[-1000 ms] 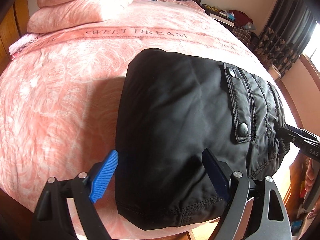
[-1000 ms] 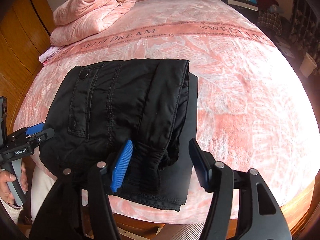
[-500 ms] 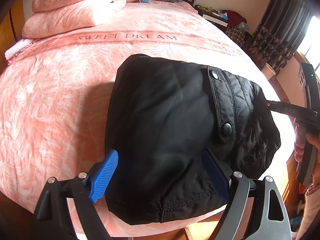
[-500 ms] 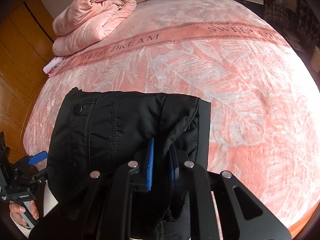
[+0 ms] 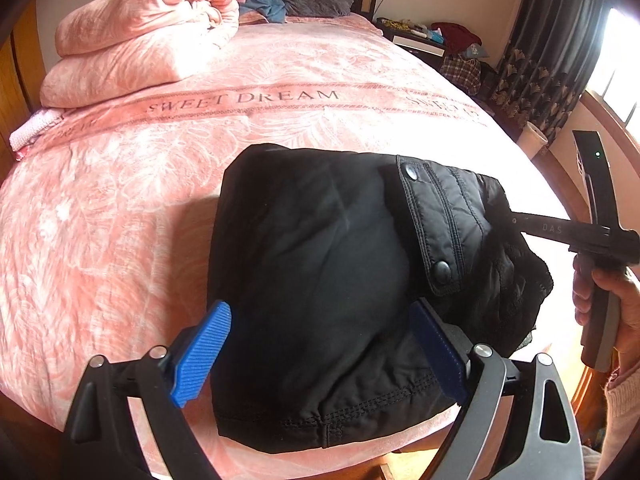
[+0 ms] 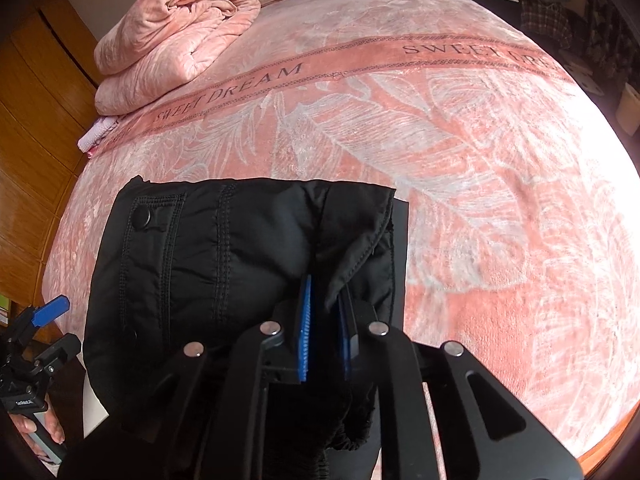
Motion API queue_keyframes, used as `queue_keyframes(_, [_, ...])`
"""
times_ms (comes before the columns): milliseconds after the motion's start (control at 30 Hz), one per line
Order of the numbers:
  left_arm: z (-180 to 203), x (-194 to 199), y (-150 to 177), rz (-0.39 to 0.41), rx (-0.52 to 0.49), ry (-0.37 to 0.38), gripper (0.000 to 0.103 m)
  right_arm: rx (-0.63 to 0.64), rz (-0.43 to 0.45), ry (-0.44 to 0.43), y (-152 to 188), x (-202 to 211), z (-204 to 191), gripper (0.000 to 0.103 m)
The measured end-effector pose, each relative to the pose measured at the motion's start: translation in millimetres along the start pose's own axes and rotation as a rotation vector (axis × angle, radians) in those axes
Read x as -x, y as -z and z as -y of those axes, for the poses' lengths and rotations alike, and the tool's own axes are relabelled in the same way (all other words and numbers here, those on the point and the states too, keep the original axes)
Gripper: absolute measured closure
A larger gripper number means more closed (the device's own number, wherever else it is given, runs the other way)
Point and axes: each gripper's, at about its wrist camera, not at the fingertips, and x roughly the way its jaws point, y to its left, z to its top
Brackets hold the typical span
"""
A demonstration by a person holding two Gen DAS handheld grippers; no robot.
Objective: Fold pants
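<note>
My right tool [image 6: 323, 320] is clamped on the pants [image 5: 320, 280] at their right edge; my left tool [image 5: 320, 356] gapes wide at the near hem — fold axis runs leftward.

Folded black pants [image 5: 320, 280] lie on the pink bed [image 5: 120, 208], the left tool [image 5: 320, 356] spread wide around their near edge. The right tool [image 5: 516, 222] (tips buried in fabric) meets their right side.
</note>
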Motion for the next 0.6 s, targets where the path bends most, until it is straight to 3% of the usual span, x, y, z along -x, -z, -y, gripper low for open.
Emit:
queue_keyframes(100, [0.1,-0.9,-1.6,-0.002,-0.009,-0.01,0.011,0.012,0.026,0.022,7.8,15.2,0.3,0.06])
queue_keyframes(400, [-5.0,-10.7,1.4,-0.02,0.009,-0.027,0.009,0.008,-0.013,0.001,59.7,37.8,-5.5,0.055])
queue_keyframes(600, [-5.9,-8.6,8.1,-0.027,0.01,-0.04,0.009,-0.05,-0.009,-0.021,66.5,38.4,-4.6,0.054])
